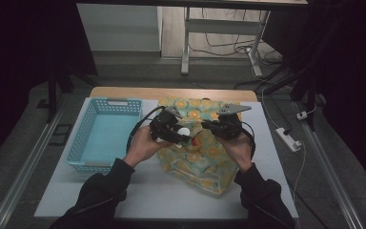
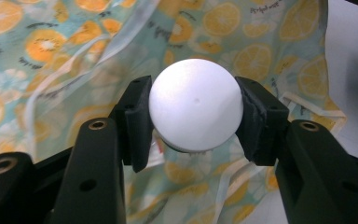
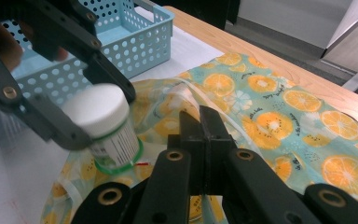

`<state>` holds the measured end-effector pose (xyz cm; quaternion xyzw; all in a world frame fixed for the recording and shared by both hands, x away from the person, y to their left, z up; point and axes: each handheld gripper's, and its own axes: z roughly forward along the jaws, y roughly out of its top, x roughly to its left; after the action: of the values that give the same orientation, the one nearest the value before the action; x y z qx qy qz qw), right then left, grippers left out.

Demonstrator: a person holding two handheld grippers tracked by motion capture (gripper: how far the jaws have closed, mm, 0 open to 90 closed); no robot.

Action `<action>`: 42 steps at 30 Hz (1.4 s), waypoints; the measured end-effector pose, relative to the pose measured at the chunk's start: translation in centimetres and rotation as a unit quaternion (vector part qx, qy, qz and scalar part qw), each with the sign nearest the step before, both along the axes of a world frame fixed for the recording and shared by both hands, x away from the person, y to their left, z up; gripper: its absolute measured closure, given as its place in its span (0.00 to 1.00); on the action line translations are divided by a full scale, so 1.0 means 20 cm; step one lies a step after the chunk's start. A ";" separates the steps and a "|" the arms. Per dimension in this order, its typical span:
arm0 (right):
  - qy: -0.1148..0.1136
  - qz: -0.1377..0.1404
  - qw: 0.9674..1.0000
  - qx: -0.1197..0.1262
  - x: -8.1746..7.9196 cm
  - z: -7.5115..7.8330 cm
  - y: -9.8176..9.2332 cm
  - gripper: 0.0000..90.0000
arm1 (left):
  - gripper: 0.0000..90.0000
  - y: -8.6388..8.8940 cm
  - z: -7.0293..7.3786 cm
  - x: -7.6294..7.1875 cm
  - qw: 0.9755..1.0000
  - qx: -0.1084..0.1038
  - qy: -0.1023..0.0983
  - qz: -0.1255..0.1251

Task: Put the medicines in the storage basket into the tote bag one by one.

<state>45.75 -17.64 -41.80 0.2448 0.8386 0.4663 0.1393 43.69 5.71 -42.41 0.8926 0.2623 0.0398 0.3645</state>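
The left hand-held gripper (image 2: 193,119) clamps the white-capped bottle (image 3: 107,128) by its rounded cap; it could slip. The right hand-held gripper (image 3: 204,122) is closed, empty.

Small dark script on the orange-slice cloth (image 2: 261,42) and print on the bottle's label (image 3: 119,147), both illegible.

A light-blue perforated basket (image 1: 104,136) sits on the white table (image 1: 162,191), left of centre.

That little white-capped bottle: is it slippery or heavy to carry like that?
Probably light: the left tool lifts the bottle by its cap alone. The smooth, rounded white cap might slip between the pads. Being round, it would likely roll if laid sideways on the orange-print cloth.
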 end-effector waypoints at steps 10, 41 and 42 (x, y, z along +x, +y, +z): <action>-0.001 -0.002 1.000 0.001 0.00 0.00 0.00 1.00 | 0.56 -0.12 -0.07 0.05 1.000 0.014 -0.003 -0.002; 0.003 -0.005 1.000 -0.002 0.01 -0.01 -0.01 1.00 | 0.51 -0.21 -0.26 0.17 0.999 0.025 -0.011 0.038; 0.003 -0.005 1.000 -0.002 0.01 -0.01 -0.01 1.00 | 0.47 -0.21 -0.25 0.17 0.999 0.022 -0.009 0.036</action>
<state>46.00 -17.93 -41.98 0.2498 0.8387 0.4633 0.1397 47.00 1.55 -47.49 0.8897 0.2905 0.0665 0.3457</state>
